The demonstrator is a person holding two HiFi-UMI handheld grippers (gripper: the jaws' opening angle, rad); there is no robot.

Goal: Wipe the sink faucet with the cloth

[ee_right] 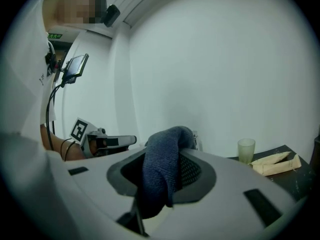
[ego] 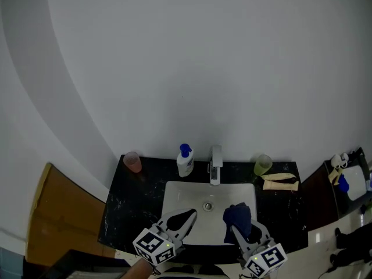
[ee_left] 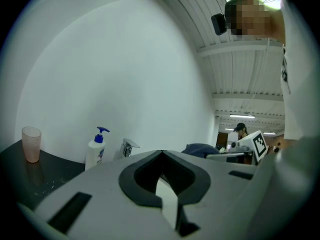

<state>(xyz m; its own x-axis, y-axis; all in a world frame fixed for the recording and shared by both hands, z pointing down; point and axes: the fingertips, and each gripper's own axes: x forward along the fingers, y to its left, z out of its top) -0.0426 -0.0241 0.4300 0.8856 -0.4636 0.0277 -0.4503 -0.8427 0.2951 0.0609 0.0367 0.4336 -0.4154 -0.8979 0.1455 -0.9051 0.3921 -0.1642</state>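
Blue cloth (ego: 237, 215) bunched lengthwise in clamped right gripper (ego: 245, 230), loose end pointing toward faucet (ego: 215, 164), in front of it, not touching; left gripper (ego: 187, 215) pinched closed, empty, front-left of faucet

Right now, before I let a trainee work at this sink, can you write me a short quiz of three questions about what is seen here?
1. Choose one. What do the right tongs grip?
A) a sponge
B) a dark blue cloth
C) nothing

2. True or false: the left tongs are shut with nothing between them.

3. Fill the gap: in the head view, the soap bottle stands to the ____ of the faucet.

Key: 1 B; 2 true; 3 left.
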